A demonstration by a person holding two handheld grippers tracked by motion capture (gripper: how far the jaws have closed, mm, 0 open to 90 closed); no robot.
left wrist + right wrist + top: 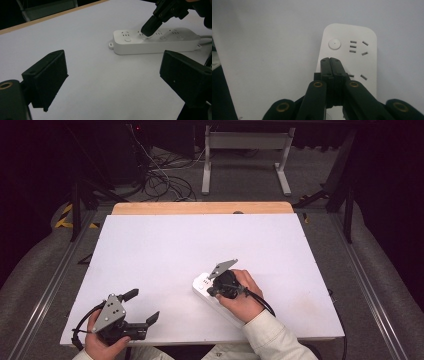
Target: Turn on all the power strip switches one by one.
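Observation:
A white power strip (201, 282) lies on the white table top, partly under the person's right hand. In the right gripper view the strip (364, 60) shows a round button (334, 44) beside its end socket. My right gripper (330, 60) is shut with nothing between its jaws, and its tip rests on the strip just behind that button. In the left gripper view the right gripper (149, 30) presses down at the second button of the strip (130, 46). My left gripper (142, 306) is open and empty near the front left edge, well apart from the strip.
The white table top (165, 245) has a wooden strip (200, 208) along its far edge. A black cable (262, 301) trails from the right gripper over the wrist. Cables and a metal frame lie on the floor beyond the table.

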